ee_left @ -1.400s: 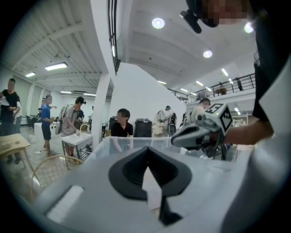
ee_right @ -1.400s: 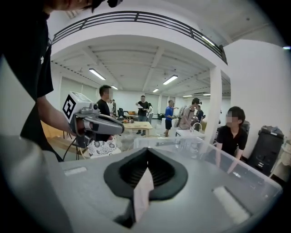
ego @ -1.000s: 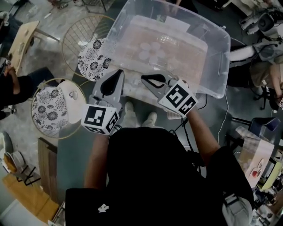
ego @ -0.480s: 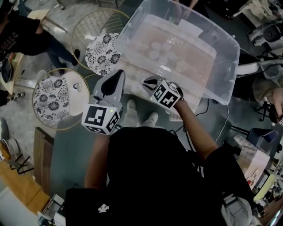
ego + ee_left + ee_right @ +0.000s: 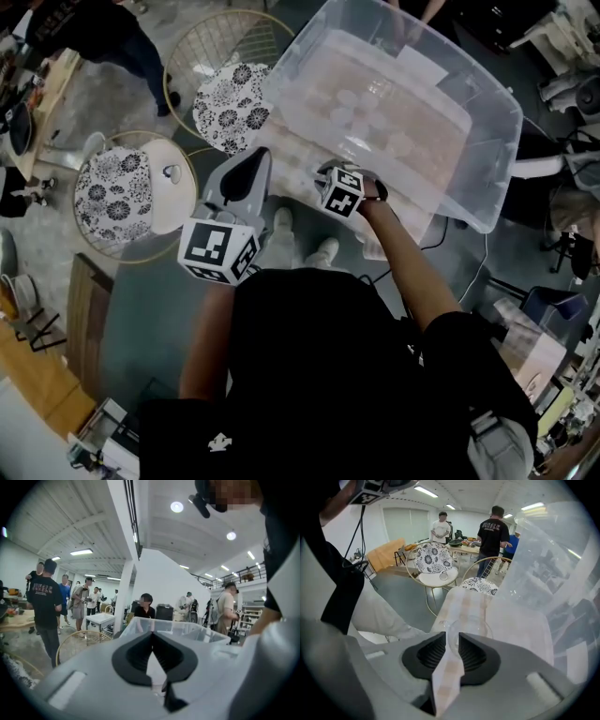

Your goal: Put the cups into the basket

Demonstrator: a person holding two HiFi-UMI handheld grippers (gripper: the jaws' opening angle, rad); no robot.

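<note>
Clear plastic throughout: one basket [image 5: 502, 141] at one o'clock of the person, with a cluster of cups [image 5: 352, 103] on its floor, too faint to count. One more cup [image 5: 471, 623] stands upright on the striped cloth [image 5: 464, 599] beside the basket's wall. Its thin side sits in the gap of the right gripper [image 5: 452, 638], whose jaws have just been opening and now stand apart, not pressing it. Left gripper [image 5: 151, 634] – clenched on nothing. Two seats: a wire chair [image 5: 122, 192] at ten o'clock, a second chair [image 5: 230, 98] at eleven

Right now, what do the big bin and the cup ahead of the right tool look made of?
Bin: translucent glossy plastic; the cloth shows hazily through its walls. Cup: clear, plastic or glass, cannot tell; only its rim outlines it.
</note>
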